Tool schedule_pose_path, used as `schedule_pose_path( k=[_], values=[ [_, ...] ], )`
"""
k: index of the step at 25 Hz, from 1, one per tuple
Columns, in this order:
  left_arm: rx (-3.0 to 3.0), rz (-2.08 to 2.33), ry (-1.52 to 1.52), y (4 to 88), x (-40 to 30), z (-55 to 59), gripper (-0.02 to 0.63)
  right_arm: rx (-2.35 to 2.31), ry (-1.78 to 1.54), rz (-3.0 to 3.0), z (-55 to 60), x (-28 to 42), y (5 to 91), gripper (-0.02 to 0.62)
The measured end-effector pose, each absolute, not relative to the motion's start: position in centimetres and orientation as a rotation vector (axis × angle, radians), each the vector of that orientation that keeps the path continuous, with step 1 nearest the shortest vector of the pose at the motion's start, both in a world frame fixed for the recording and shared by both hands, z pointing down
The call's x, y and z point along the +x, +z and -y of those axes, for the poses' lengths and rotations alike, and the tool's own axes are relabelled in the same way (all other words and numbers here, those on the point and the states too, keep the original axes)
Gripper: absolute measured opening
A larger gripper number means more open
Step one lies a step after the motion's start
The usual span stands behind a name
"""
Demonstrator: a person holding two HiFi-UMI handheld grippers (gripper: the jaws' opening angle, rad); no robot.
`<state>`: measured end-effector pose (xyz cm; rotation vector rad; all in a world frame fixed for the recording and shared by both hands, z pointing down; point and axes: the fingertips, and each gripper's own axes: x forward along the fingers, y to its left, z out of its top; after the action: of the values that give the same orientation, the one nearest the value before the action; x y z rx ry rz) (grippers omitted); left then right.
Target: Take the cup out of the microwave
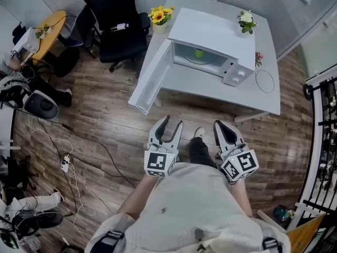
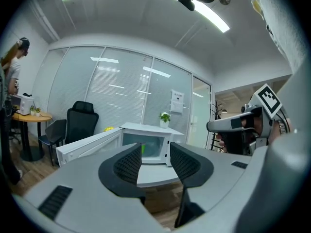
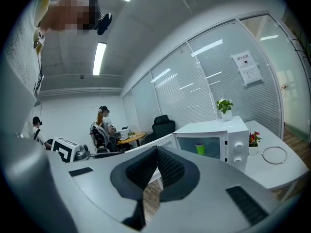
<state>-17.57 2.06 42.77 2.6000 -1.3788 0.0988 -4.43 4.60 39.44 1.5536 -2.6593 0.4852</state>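
A white microwave (image 1: 210, 33) stands on a white table (image 1: 221, 91), its door (image 1: 152, 80) swung wide open to the left. A green cup (image 1: 199, 52) sits inside on the turntable. Both grippers hover over the wood floor, well short of the table. My left gripper (image 1: 172, 123) is open with nothing between its jaws; its view shows the cup (image 2: 143, 149) far ahead, in the gap. My right gripper (image 1: 221, 126) is shut and empty; its view shows the cup (image 3: 200, 148) behind the microwave's opening (image 3: 204, 147), off to the right.
On the table are yellow flowers (image 1: 161, 16), a white potted plant (image 1: 246, 20), small red flowers (image 1: 258, 58) and a looped cable (image 1: 265, 81). A black office chair (image 1: 117, 22) stands left of the table. Cables (image 1: 68, 162) trail on the floor. People sit at a round table (image 3: 121, 139).
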Motion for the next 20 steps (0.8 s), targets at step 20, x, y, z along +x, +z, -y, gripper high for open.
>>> schedule_pose_path(
  k=[20],
  values=[
    [2.572, 1.478, 0.158, 42.4, -7.0, 8.7, 0.195, 1.416, 0.485, 2.797, 8.2, 5.1, 38.5, 0.009]
  ],
)
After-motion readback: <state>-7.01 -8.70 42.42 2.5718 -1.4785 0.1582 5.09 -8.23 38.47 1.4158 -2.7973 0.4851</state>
